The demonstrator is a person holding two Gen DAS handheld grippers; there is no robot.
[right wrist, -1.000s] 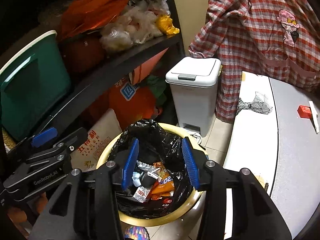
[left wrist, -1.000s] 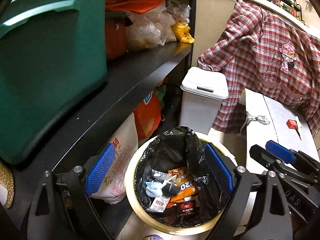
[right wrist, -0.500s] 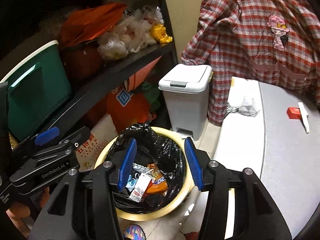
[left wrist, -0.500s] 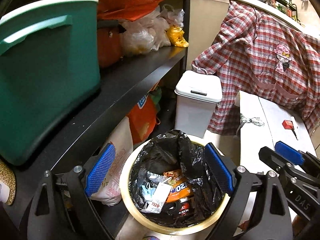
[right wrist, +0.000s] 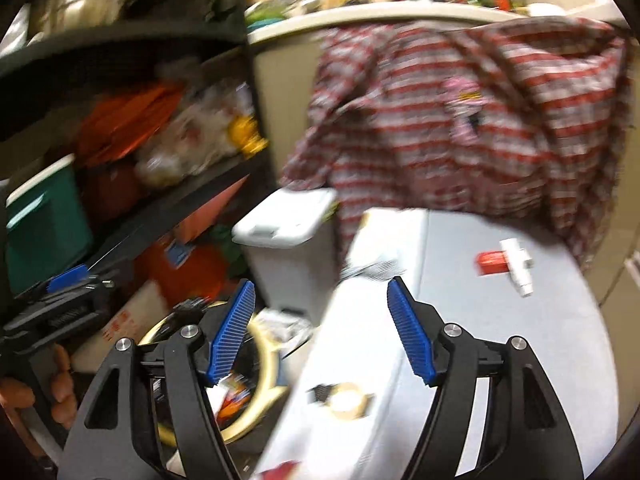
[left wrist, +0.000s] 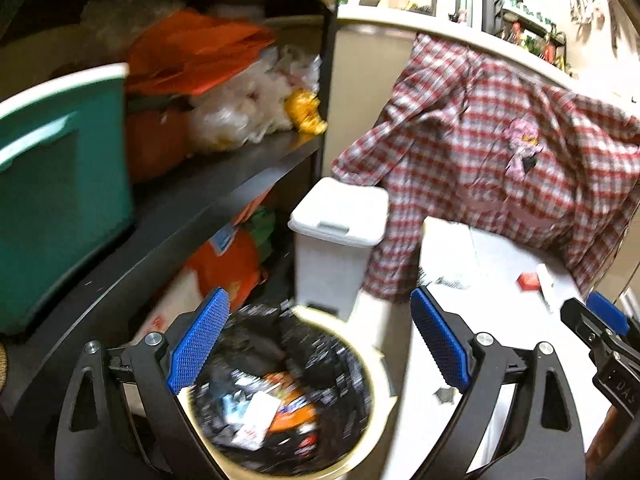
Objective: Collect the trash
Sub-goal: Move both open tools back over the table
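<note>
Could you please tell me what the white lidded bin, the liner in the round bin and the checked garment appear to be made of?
White lidded bin: probably moulded plastic, with smooth matt walls and a recessed lid handle.
Liner: thin black plastic film, crinkled and glossy where light catches it.
Checked garment: woven cloth, likely cotton flannel, judging by its soft folds and red-and-white check; blur leaves the weave unclear.

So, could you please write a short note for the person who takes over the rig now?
Left gripper: jaws open, nothing between them, above the lined trash bin.
Right gripper: jaws have just been opening, empty, facing the white table.
Done: wrappers lie in the bin.
Left, probably: on the table, a red box, a white piece beside it, and a small round scrap near its edge. The picture is blurred, so check which is trash.
</note>
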